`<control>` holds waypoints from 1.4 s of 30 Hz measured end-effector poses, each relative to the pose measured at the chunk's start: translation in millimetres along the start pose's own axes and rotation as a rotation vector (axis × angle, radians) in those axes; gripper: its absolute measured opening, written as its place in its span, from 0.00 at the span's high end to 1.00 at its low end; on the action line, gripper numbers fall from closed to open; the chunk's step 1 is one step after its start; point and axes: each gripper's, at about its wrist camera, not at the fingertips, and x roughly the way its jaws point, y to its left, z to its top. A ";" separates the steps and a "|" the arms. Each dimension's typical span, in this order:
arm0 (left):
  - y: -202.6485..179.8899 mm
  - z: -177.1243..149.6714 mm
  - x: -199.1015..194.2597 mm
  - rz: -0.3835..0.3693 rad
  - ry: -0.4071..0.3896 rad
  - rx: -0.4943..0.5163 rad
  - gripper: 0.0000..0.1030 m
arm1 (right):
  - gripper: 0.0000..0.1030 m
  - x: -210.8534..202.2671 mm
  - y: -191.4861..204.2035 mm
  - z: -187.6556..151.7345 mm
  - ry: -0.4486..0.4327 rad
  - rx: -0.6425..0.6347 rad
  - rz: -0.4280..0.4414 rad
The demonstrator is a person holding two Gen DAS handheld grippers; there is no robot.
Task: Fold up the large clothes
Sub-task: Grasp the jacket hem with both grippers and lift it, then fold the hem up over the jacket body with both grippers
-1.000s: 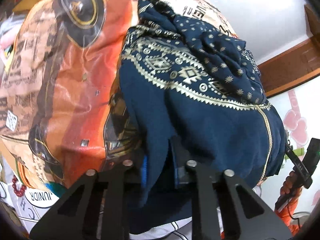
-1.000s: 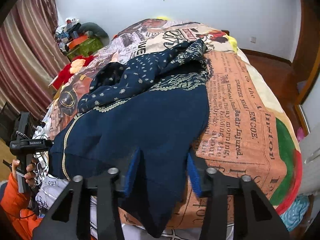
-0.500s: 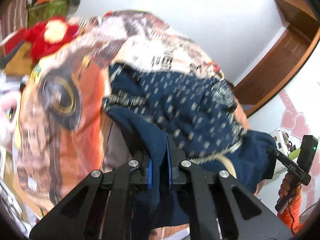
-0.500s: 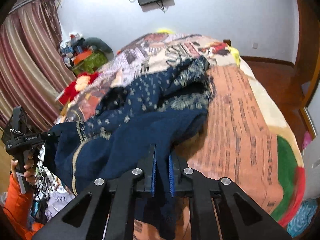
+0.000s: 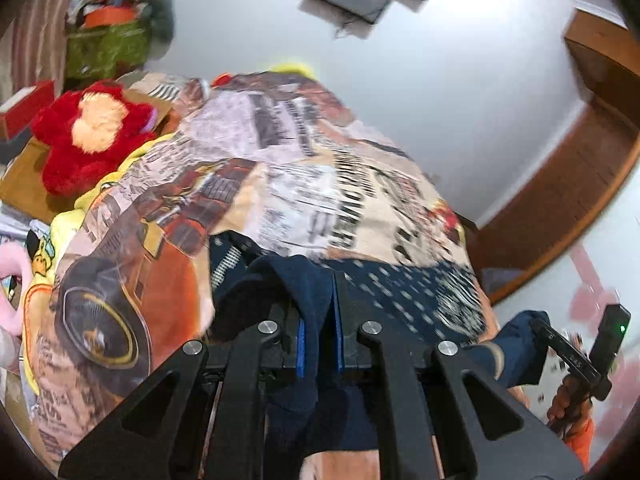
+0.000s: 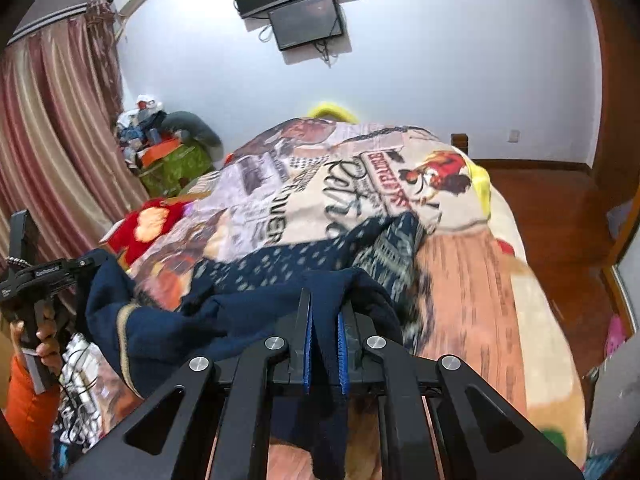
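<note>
Motion blur smeared the pattern on my navy garment [image 6: 280, 268], and its lower edge dropped out of sight below both frames. My left tool [image 5: 318, 320] was clenched on a fold of it at lower centre; my right tool [image 6: 324, 328] pinched another fold likewise. The rest lay across the printed bedspread [image 6: 460, 264]. A green box [image 6: 176, 164] at left held jumbled clutter I couldn't identify.

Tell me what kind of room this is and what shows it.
Most likely a bedroom in a home. A bed under a printed blanket fills the middle, a screen hangs on the wall beyond it, striped curtains hang at one side, and a red plush toy sits beside the bed.
</note>
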 end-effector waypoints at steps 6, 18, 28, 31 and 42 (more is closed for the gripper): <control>38.7 9.5 71.5 0.132 0.077 -0.037 0.91 | 0.93 76.6 -27.3 27.2 0.096 0.039 -0.035; 68.9 -24.8 156.7 0.227 0.240 0.023 0.86 | 0.92 166.6 -49.4 17.8 0.275 -0.003 -0.045; 38.6 -8.9 102.5 0.309 0.183 0.189 0.63 | 0.68 126.0 -45.3 31.4 0.279 -0.045 -0.093; 23.8 -5.6 77.3 0.340 0.124 0.259 0.55 | 0.44 96.5 -43.1 37.6 0.198 -0.045 -0.103; -53.7 -44.3 41.6 0.181 0.133 0.443 0.28 | 0.34 47.6 17.2 16.4 0.149 -0.137 -0.008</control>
